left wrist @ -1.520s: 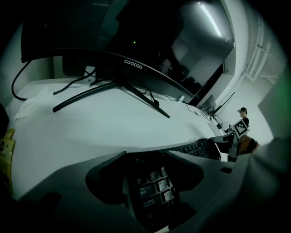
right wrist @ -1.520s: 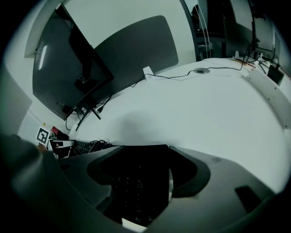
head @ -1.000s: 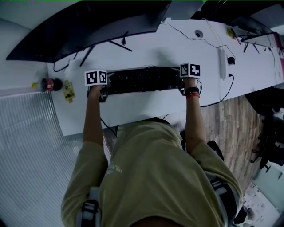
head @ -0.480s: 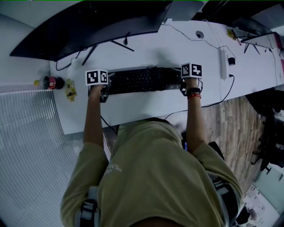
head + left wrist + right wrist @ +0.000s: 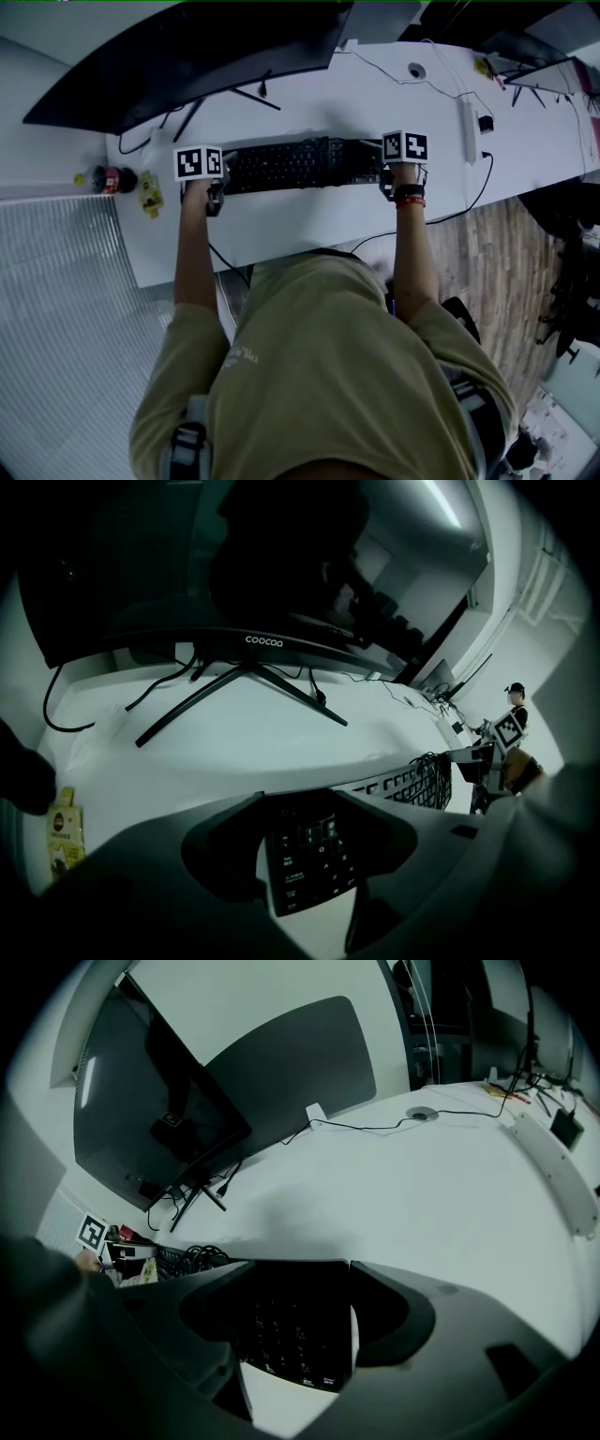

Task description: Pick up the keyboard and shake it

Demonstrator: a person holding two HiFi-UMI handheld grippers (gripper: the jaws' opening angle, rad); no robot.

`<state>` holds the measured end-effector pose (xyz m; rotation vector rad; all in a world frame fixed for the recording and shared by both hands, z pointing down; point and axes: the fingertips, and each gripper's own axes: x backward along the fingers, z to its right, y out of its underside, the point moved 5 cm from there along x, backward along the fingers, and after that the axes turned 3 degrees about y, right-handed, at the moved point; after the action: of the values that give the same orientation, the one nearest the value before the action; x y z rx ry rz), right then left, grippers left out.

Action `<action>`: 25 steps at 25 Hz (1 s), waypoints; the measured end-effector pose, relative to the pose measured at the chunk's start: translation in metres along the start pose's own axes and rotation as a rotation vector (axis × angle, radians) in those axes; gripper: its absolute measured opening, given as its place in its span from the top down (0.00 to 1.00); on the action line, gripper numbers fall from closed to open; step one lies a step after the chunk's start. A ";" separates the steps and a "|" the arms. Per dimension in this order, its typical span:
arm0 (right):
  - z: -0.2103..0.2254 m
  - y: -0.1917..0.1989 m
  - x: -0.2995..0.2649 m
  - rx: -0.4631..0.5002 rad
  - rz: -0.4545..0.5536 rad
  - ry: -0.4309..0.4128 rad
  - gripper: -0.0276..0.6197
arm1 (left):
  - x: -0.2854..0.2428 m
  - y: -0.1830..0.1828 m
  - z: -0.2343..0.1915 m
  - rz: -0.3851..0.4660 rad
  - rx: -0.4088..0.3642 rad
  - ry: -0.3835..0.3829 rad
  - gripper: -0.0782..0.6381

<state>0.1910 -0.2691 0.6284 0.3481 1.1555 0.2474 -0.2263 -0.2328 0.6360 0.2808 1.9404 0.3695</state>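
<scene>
The black keyboard [image 5: 300, 164] hangs level just above the white desk [image 5: 309, 220], gripped at both ends. My left gripper [image 5: 218, 190] holds its left end; in the left gripper view the keys [image 5: 309, 850] sit between the two jaws, which have just been closing on them. My right gripper [image 5: 383, 181] is shut on the right end, where the number pad [image 5: 291, 1330] fills the gap between its jaws. The keyboard's coiled cable [image 5: 192, 1258] lies bunched on top near the middle.
A wide curved monitor [image 5: 187, 56] on splayed legs stands behind the keyboard. A red-labelled bottle [image 5: 105, 177] and a yellow packet [image 5: 148, 192] lie at the desk's left end. A white power strip [image 5: 469, 131] and cables are to the right, with a second screen [image 5: 548, 75] beyond.
Both grippers and the keyboard between them have risen a little off the desk together. The keyboard has stayed level.
</scene>
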 end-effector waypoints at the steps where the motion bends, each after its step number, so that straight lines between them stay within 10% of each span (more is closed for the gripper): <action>1: -0.001 -0.001 0.001 0.004 0.006 -0.002 0.48 | 0.002 -0.001 0.000 0.004 -0.003 -0.001 0.55; 25: -0.028 -0.038 0.015 0.132 0.176 -0.037 0.47 | 0.029 -0.033 -0.006 0.143 -0.074 -0.049 0.56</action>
<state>0.1713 -0.2945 0.5912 0.5696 1.1086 0.3177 -0.2438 -0.2535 0.6012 0.3781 1.8594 0.5232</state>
